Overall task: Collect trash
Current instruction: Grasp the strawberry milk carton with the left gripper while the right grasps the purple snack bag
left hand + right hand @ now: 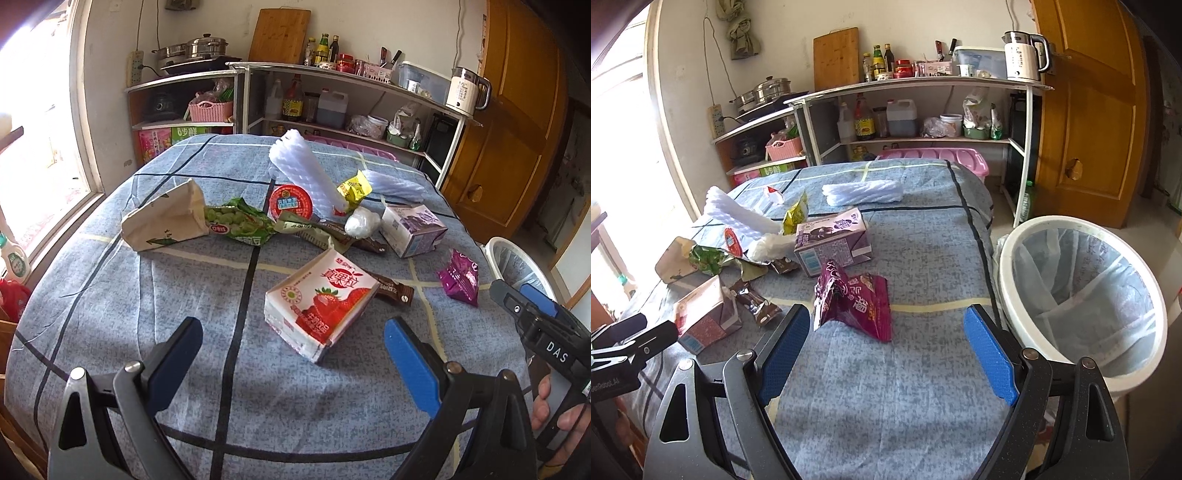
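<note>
Trash lies scattered on the blue checked tablecloth [184, 295]. My left gripper [293, 354] is open, just short of a strawberry milk carton [319, 304] lying on its side. My right gripper [886, 350] is open too, with a crumpled purple snack bag [855, 301] just beyond its fingertips. Farther back lie a purple milk carton [831, 245], a green snack wrapper [236, 223], a beige paper bag [166, 221], a red cup lid [290, 203], white foam sleeves [306, 173], a yellow wrapper [354, 189] and brown wrappers [393, 290].
A white bin with a clear liner [1082, 295] stands beside the table's right edge. Shelves [923, 110] with bottles, pots and a kettle line the back wall. A wooden door [1089, 110] is at right and a bright window [33, 129] at left. A hand [554, 410] holds the right gripper.
</note>
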The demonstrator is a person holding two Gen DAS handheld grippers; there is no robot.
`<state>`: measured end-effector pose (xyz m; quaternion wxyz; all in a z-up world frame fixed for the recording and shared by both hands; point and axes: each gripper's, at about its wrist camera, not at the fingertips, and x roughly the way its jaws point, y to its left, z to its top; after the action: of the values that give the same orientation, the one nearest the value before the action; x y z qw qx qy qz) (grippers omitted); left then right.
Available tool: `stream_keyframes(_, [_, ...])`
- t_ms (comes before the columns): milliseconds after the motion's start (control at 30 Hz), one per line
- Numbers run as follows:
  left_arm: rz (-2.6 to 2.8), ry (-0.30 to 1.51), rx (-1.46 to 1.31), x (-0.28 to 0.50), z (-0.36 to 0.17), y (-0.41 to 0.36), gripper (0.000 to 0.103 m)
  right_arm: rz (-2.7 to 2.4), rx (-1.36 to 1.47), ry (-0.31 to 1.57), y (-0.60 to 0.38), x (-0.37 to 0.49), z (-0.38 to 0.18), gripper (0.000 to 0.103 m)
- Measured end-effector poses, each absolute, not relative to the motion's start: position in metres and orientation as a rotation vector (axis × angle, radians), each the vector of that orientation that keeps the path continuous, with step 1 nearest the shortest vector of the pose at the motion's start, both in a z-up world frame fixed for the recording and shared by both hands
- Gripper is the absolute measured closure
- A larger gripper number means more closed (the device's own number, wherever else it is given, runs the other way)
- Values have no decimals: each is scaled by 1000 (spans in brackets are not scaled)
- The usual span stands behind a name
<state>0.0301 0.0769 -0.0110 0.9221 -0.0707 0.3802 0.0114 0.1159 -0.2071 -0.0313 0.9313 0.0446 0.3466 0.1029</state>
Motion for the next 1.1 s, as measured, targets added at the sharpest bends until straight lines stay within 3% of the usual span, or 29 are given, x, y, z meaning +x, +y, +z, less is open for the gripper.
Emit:
stream_keyframes(467, [-87,878,-98,76,-31,75,3,287,45,830,-188,160,-52,17])
stream_keyframes(533, [-91,887,-86,79,-33,72,3,283,48,832,-188,161,-53,21])
stream_keyframes(567, [-91,889,-85,80,-34,72,4,281,51,834,-188,162,-53,27])
stream_keyframes(700, [-126,902,-95,82,-37,67,18,278,58,851,-189,164,-55,55])
stream_keyframes(1000, [-174,909,-70,79,-37,56,44,281,94,835,-198,160,-53,66])
stream_keyframes(1100, [-178,904,-83,78,-36,56,47,281,104,827,-199,158,-52,66])
